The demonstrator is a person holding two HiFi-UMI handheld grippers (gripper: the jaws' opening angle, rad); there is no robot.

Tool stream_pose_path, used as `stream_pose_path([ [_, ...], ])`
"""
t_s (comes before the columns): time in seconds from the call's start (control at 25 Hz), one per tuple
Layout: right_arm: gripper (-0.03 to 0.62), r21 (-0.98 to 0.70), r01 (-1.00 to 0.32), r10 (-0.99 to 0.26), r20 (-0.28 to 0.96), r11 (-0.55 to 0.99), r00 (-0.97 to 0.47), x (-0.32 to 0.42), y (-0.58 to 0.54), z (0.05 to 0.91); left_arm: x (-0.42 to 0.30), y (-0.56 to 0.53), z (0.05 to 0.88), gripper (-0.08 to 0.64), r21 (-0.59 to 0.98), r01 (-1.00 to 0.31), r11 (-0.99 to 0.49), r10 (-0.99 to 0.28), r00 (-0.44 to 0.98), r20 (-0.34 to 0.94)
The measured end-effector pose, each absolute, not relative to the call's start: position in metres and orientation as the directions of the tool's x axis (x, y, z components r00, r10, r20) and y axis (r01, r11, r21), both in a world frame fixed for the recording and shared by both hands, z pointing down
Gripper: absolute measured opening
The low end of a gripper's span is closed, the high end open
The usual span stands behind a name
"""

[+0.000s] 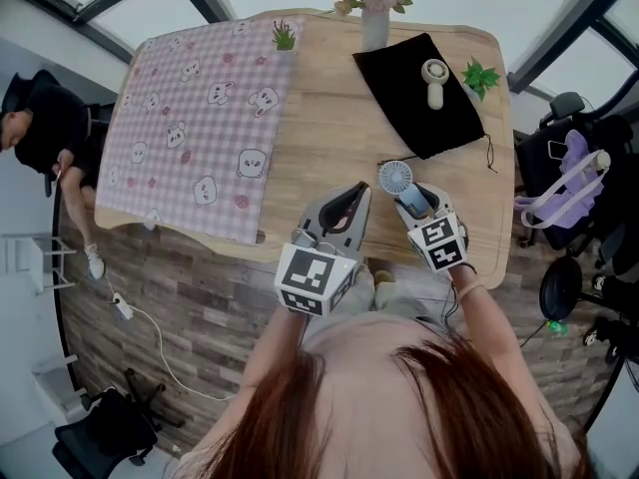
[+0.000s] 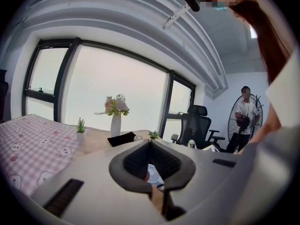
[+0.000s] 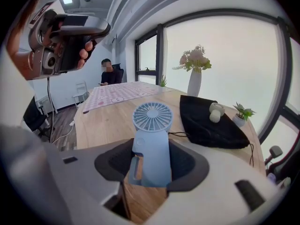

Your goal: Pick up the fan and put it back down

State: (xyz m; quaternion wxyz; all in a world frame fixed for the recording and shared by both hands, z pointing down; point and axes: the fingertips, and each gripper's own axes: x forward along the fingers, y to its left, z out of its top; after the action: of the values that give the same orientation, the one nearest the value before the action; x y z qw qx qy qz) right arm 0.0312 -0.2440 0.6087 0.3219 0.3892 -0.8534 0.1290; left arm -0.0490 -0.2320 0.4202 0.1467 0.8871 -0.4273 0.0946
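My right gripper (image 1: 412,202) is shut on the handle of a light blue hand-held fan (image 1: 395,178), just over the near right part of the wooden table (image 1: 329,138). In the right gripper view the fan (image 3: 151,139) stands between the dark pads with its round grille pointing away from me. Whether its base touches the wood I cannot tell. My left gripper (image 1: 356,198) hovers beside it on the left, jaws together and holding nothing. A sliver of the fan (image 2: 153,175) shows through the left gripper (image 2: 151,149).
A black pouch (image 1: 424,93) with a small white fan (image 1: 434,80) on it lies behind. A vase of flowers (image 1: 374,18) and two small green plants (image 1: 480,76) (image 1: 286,36) stand at the far edge. A pink checked cloth (image 1: 200,118) covers the left half. A person (image 1: 40,123) sits at left.
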Motion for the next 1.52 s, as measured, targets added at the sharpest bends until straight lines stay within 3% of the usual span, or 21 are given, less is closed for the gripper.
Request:
stream_pose_path([
  [0.72, 0.213, -0.02, -0.757, -0.506, 0.733, 0.653, -0.455, 0.037, -0.241, 0.653, -0.05, -0.234, 0.434, 0.014, 0.204, -0.784, -0.587, -0.715, 0.62, 0.323],
  [1.52, 0.218, -0.032, -0.765, -0.502, 0.737, 0.643, -0.453, 0.033, -0.239, 0.662, -0.053, -0.226, 0.438, 0.014, 0.219, -0.784, -0.581, -0.711, 0.62, 0.331],
])
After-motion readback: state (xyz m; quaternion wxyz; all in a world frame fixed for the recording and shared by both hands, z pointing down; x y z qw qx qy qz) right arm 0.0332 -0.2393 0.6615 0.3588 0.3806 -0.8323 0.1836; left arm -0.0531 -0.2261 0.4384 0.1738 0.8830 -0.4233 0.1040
